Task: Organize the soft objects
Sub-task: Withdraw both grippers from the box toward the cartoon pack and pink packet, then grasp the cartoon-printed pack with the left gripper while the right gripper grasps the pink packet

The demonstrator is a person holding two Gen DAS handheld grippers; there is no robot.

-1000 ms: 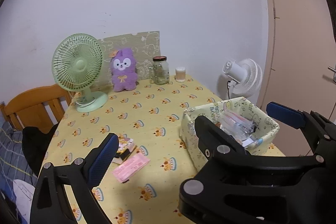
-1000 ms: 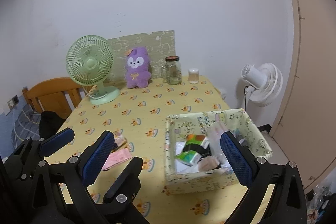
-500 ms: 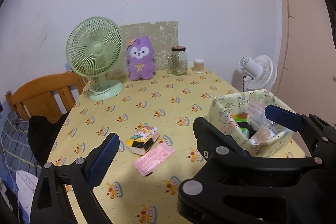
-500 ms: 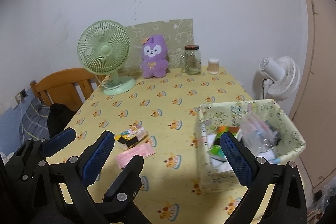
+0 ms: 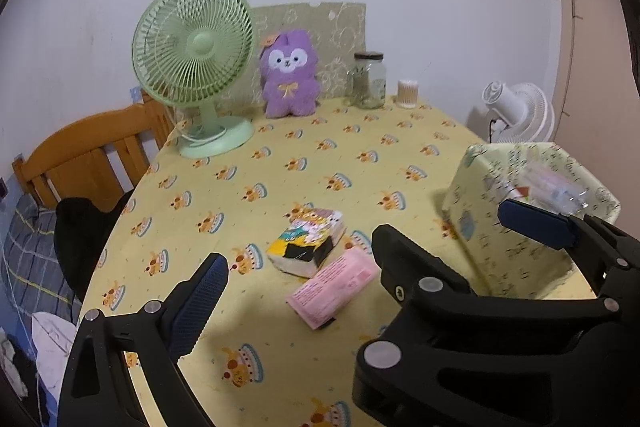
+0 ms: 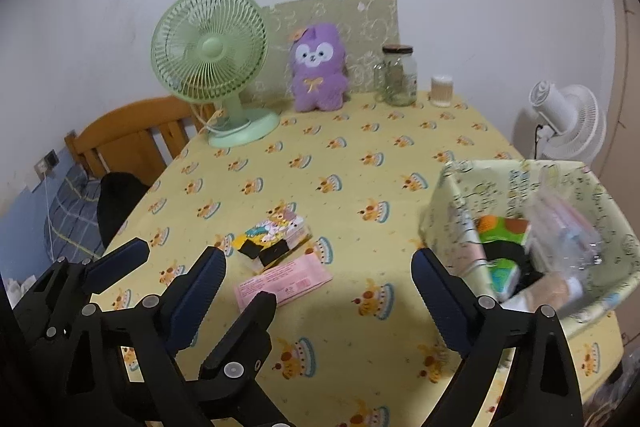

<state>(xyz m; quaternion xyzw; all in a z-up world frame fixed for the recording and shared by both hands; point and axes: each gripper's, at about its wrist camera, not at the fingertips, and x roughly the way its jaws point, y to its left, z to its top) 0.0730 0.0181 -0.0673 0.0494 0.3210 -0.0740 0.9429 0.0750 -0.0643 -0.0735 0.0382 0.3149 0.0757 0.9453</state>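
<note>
Fabric storage box (image 6: 452, 203) sits just right of the right gripper (image 6: 318, 277), soft printed walls sagging, one corner turned toward the claw; the same box is at the far-right finger of the left gripper (image 5: 362, 251). Inside it: a green-and-orange packet (image 6: 502, 227), something black below that, a teal-printed packet, and a crinkled clear plastic bag (image 6: 560, 231) against the right wall; the rest is too jumbled to name. Glass jar (image 6: 398, 75) with a dark lid stands far ahead beside a small tub of cotton swabs (image 6: 441, 90); jar contents unclear. Right gripper jaws stand wide apart with nothing between the pads, and they have just been closing a little. Left gripper jaws also wide apart, empty. Just ahead of both claws, on the yellow cake-print tablecloth (image 6: 340, 163), lie the loose items: a cartoon-printed tissue pack (image 6: 272, 239), squashy and block-shaped, and a flat pink packet (image 6: 282, 281) touching its near side. Bare cloth lies between the packets and the box, and more runs ahead to the back row. Table edge curves away at left, where a wooden chair (image 6: 132, 135) stands close. Far ahead: green ribbed desk fan (image 6: 212, 59), fuzzy purple plush toy (image 6: 318, 67).
</note>
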